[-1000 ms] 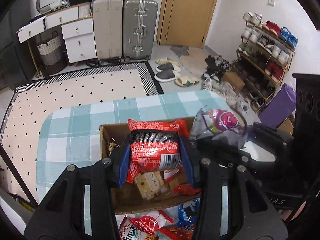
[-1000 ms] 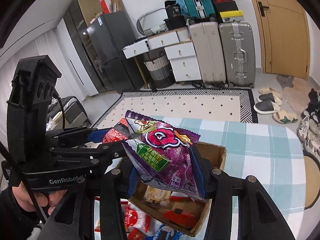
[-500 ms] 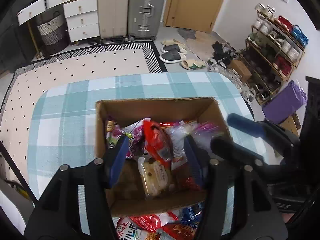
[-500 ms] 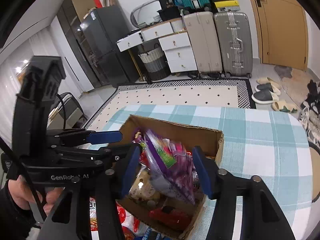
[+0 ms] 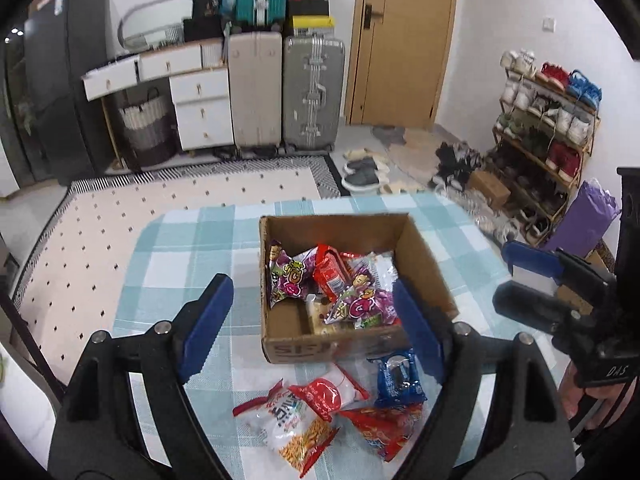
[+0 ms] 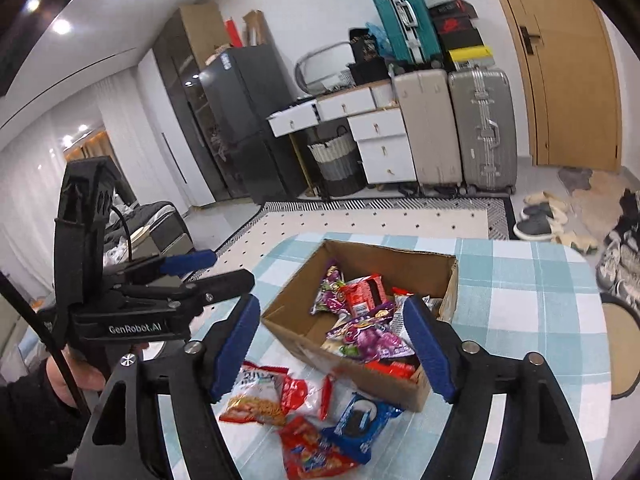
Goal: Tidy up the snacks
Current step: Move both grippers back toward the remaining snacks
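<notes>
A cardboard box (image 5: 424,256) (image 6: 412,258) stands on the checked table and holds several snack packs, among them a red pack (image 5: 330,272) (image 6: 362,294) and a purple pack (image 5: 366,300) (image 6: 372,336). Loose packs lie on the cloth before the box: a blue biscuit pack (image 5: 398,378) (image 6: 360,420), a red and white pack (image 5: 296,412) (image 6: 256,394) and a red pack (image 5: 380,420) (image 6: 312,448). My left gripper (image 5: 310,328) is open and empty, raised above the box's near side. My right gripper (image 6: 334,350) is open and empty, also above the box.
The table's checked cloth (image 5: 192,248) (image 6: 532,300) has bare room left, right and behind the box. Suitcases (image 5: 312,92), drawers (image 5: 200,108) and a shoe rack (image 5: 548,120) stand beyond. A stool (image 6: 618,348) is at the table's right.
Both grippers opened and let the red pack and the purple pack drop into the box. Both then pulled back and up, with jaws spread wider.
</notes>
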Demonstrator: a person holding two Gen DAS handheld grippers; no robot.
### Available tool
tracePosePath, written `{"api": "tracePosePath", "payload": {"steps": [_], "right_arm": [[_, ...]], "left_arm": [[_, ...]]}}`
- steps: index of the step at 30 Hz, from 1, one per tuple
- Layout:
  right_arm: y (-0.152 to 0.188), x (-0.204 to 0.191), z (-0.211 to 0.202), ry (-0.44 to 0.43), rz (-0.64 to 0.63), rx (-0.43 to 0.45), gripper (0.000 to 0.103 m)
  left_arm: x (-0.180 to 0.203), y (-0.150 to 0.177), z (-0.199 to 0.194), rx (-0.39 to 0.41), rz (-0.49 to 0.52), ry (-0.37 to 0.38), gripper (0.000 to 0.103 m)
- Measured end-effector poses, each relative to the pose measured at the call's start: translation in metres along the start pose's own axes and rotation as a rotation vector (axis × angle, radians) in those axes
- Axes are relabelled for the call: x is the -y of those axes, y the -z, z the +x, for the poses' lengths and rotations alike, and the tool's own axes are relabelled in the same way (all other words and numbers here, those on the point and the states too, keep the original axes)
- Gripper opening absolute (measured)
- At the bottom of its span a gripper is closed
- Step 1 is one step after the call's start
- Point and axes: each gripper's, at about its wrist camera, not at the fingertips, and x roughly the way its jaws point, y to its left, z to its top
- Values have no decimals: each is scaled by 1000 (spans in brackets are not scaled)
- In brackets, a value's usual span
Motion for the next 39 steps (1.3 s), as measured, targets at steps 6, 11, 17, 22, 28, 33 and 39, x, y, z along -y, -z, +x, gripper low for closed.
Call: {"api": "tracePosePath", "payload": {"steps": [6,11,17,22,28,33,39], "right_arm": [[34,-25,-47,-12,-26,79,85],[62,-46,-76,-20,-41,123,93],[98,-71,-97,-4,-63,180,98],[120,-81,-93,-12,-55,160,102],[140,-82,-84,28,-41,148,102],[153,-79,-72,49,-41,126,102],[163,-75,-50,83,-48,68,102]], "left_arm": [[13,26,-62,101,9,18,100],[23,53,-101,160,15,27,102],[20,81,-128,161,-28,49,102],[16,105,-137,151,-44,16,102],[8,131,-139,153,-86,-23,102],[1,144,-115,109,-95,-108,102],[-11,172,-81,80,-98,-111,102]]}}
